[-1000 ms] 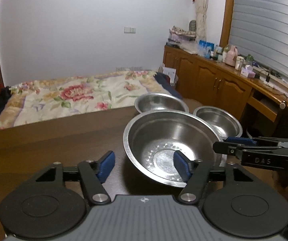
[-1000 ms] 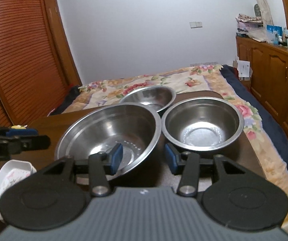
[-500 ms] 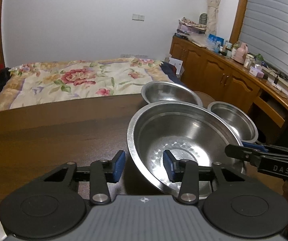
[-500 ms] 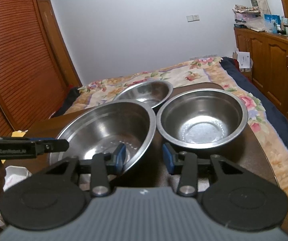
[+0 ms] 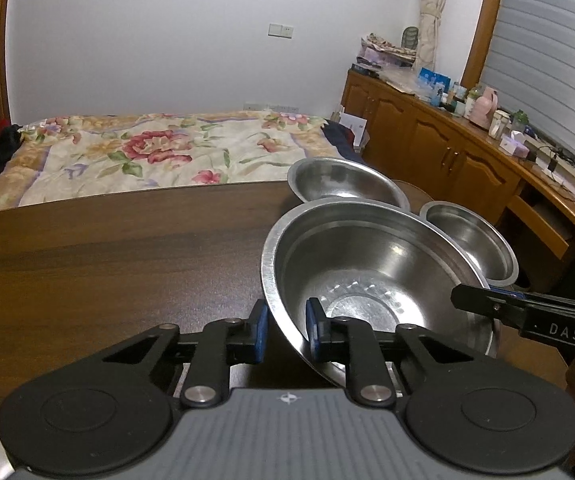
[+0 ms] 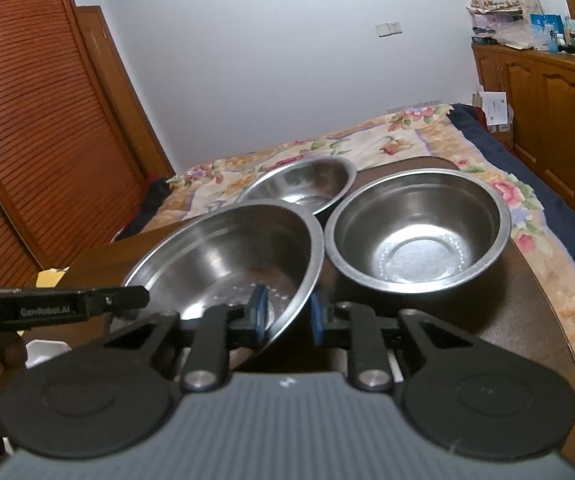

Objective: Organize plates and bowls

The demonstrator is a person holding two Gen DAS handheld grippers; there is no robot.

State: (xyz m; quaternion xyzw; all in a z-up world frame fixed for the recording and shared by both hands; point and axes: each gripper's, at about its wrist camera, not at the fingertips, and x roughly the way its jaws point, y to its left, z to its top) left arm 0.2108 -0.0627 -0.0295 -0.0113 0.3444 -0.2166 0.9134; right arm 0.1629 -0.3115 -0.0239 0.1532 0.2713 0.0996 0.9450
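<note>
Tools straddle opposite rims of the big steel bowl (image 5: 371, 280): left tool (image 5: 286, 330) and right tool (image 6: 287, 316) both clenched on it, 2 smaller bowls (image 6: 417, 232) beyond on the table (image 5: 107, 260).

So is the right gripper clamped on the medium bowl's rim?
No, the right gripper straddles the large steel bowl's rim; the medium bowl sits untouched beside it.

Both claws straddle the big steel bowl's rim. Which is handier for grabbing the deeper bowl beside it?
Right, probably. The right gripper sits at the edge of the large steel bowl nearest the deeper bowl, just ahead of its fingers. From the left gripper, that bowl is in the way.
</note>
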